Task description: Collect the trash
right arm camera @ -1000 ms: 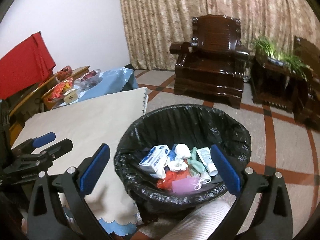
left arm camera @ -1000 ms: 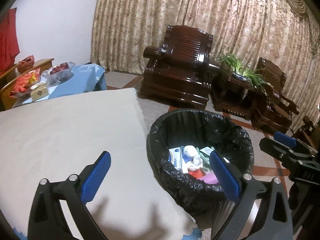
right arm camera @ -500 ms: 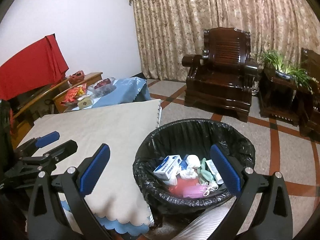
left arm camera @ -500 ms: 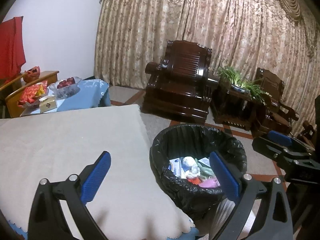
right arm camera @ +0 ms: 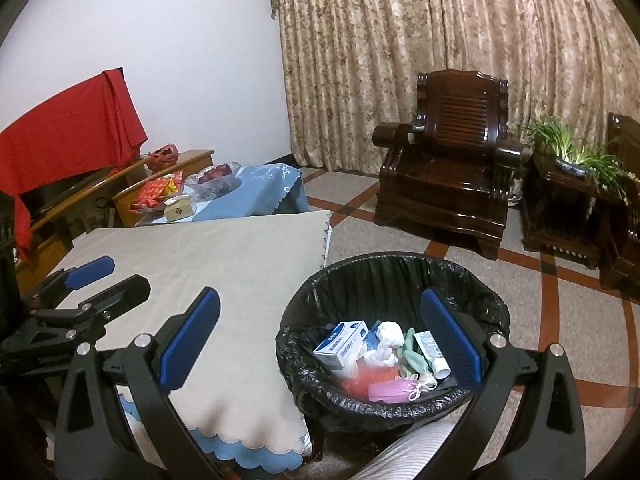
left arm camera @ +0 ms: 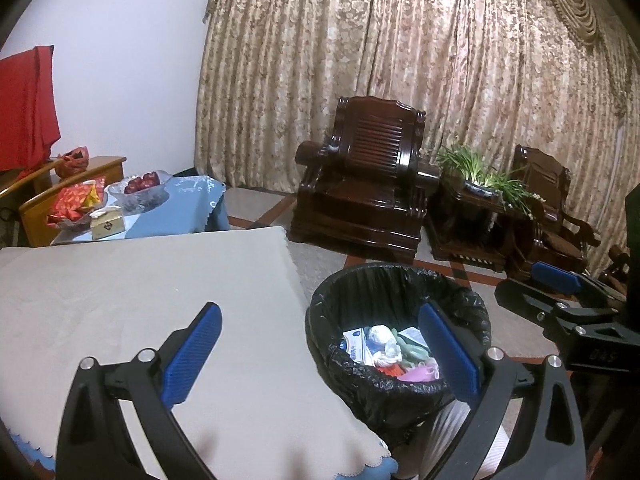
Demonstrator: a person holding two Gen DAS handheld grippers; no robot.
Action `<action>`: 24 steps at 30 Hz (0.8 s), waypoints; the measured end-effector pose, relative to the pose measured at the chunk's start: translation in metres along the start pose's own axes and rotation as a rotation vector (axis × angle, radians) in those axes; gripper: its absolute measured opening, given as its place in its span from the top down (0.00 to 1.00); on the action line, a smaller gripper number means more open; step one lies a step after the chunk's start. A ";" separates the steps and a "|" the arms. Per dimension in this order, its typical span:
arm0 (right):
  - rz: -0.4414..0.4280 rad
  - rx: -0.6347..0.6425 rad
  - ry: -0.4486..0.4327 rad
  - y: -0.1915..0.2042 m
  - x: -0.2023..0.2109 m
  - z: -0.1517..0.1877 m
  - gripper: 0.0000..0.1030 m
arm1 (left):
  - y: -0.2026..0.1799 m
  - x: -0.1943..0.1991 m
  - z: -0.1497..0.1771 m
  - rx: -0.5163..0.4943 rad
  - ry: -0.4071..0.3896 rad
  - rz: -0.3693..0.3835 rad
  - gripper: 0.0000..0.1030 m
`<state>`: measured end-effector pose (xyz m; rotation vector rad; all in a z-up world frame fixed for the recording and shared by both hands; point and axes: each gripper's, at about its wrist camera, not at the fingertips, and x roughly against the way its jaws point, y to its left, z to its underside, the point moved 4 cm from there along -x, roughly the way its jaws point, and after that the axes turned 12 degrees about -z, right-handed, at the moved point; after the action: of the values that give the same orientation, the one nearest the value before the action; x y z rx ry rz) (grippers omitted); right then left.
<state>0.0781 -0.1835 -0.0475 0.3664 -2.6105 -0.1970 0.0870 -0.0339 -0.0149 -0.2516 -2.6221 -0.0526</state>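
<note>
Both pairs of fingers are spread wide and hold nothing. The left gripper point(left arm camera: 320, 352) hangs with its left blue-padded finger point(left arm camera: 192, 350) over the beige-clothed table point(left arm camera: 140, 300) and its right one over the round bin lined with a black plastic bag point(left arm camera: 360, 384). The right gripper point(right arm camera: 320, 348) sits the same way: left finger above the cloth edge, right finger point(right arm camera: 450, 338) in front of the bin's far-right rim.

Between the right gripper's fingers, inside the bin, lie one white-and-blue cardboard box point(right arm camera: 342, 342), one crumpled white tissue wad point(right arm camera: 390, 334), one pale green glove-like piece point(right arm camera: 414, 356), one white tube point(right arm camera: 432, 352), one pink face mask with loops point(right arm camera: 392, 390) and some red wrapper, blurred. No trash shows on the table top.

The right wrist view shows the bin's contents plainly and a striped sleeve point(right arm camera: 412, 452) below the fingers; the left wrist view shows them only partly, behind its right finger. Each view catches the other gripper at its edge: the right one to the right of the left fingers, the left one to the left of the right fingers.

Beyond the fingers stand two dark carved wooden armchairs point(left arm camera: 368, 184), one potted green plant point(left arm camera: 480, 172), one blue-clothed side table with snacks point(right arm camera: 248, 188), one red cloth point(right arm camera: 72, 120) and patterned gold curtains point(left arm camera: 400, 60).
</note>
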 end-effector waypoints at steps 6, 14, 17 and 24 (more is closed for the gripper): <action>0.000 0.000 0.000 0.000 0.000 0.000 0.05 | 0.001 0.002 0.001 0.000 -0.004 -0.002 0.06; -0.001 0.004 -0.002 0.002 0.002 0.000 0.05 | 0.004 0.002 0.000 -0.001 0.001 -0.005 0.06; -0.001 0.004 -0.001 0.003 0.002 0.000 0.05 | 0.007 0.002 -0.001 0.000 0.000 -0.005 0.06; -0.001 0.006 0.000 0.004 0.002 0.000 0.05 | 0.009 0.001 -0.002 0.000 0.002 -0.008 0.06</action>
<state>0.0760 -0.1805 -0.0457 0.3693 -2.6111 -0.1897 0.0883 -0.0250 -0.0127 -0.2412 -2.6209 -0.0550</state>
